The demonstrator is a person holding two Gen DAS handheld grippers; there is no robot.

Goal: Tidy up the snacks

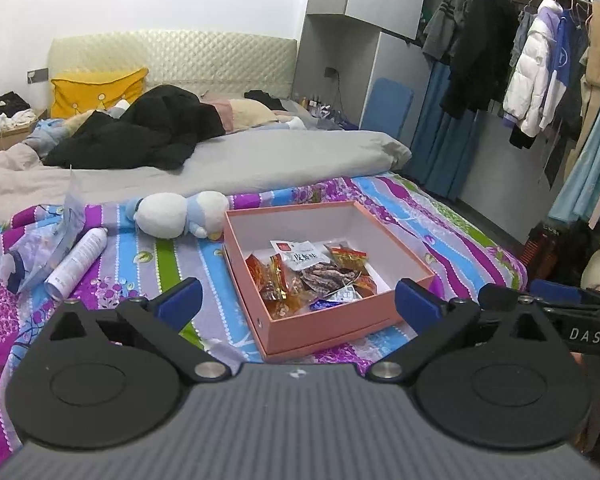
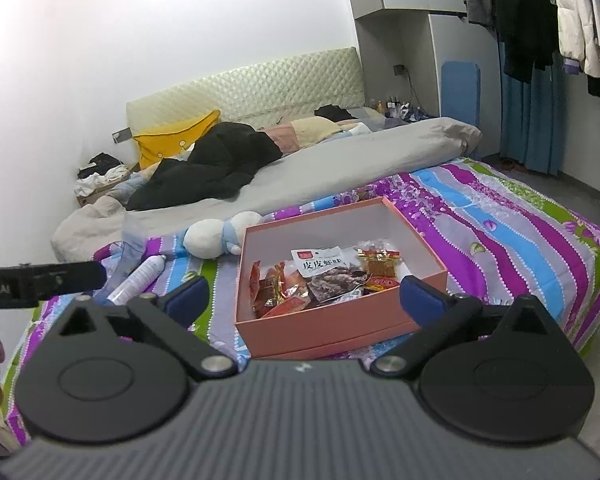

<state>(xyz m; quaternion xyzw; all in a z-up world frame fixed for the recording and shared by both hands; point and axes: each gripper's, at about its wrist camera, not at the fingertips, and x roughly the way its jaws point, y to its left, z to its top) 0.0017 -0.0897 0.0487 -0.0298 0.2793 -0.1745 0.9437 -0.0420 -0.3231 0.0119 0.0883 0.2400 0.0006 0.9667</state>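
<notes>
A pink box (image 1: 364, 324) (image 2: 328, 330) lies open on the striped bedspread. Inside it sits a heap of snack packets (image 1: 312, 274) (image 2: 320, 280), red and orange ones around a white-topped pack with a dark picture. My left gripper (image 1: 298, 304) hovers just short of the box's near corner, jaws wide open and empty. My right gripper (image 2: 304, 300) stands in front of the box's near wall, also wide open with nothing between its blue pads. Each gripper shows at the edge of the other's view.
Left of the box lie a white and blue plush toy (image 1: 176, 214) (image 2: 216, 238), a white spray can (image 1: 78, 262) (image 2: 138, 278) and a clear plastic bag (image 1: 44, 248). Dark clothes and a grey duvet (image 1: 260, 156) cover the bed's far half. Hanging clothes (image 1: 532, 68) fill the right.
</notes>
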